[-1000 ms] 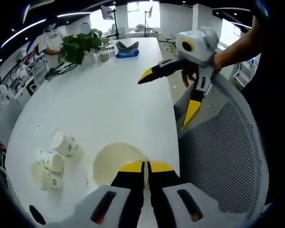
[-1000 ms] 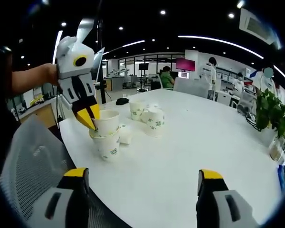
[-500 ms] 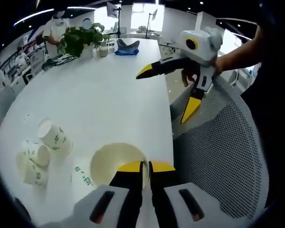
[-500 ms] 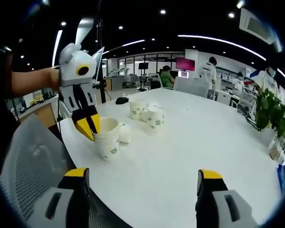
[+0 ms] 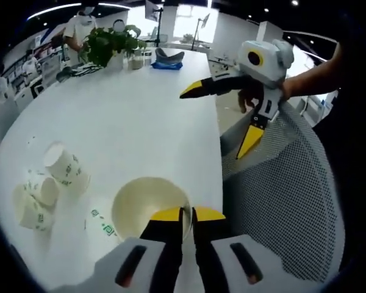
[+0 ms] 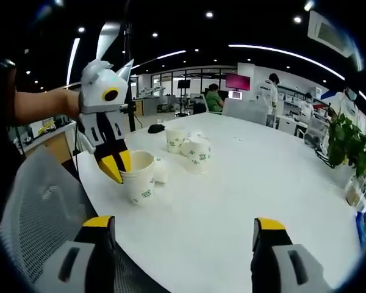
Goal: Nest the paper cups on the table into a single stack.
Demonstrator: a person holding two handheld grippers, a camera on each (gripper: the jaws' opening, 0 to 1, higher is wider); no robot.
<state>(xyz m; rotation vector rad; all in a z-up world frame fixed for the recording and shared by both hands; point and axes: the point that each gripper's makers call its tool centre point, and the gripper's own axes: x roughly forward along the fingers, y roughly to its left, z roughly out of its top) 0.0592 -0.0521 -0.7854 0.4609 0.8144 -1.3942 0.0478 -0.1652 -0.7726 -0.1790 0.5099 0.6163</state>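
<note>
The left gripper has its fingers pinched on the rim of the cup stack near the surface's edge, the right gripper waits wide open, and some loose cups nearby are not stacked yet.

A: Could the stack's lower wall be read?
B: No. In the left gripper view, the left gripper covered the near rim of the paper cup.
A: And the cups beyond?
B: Print too small.
</note>
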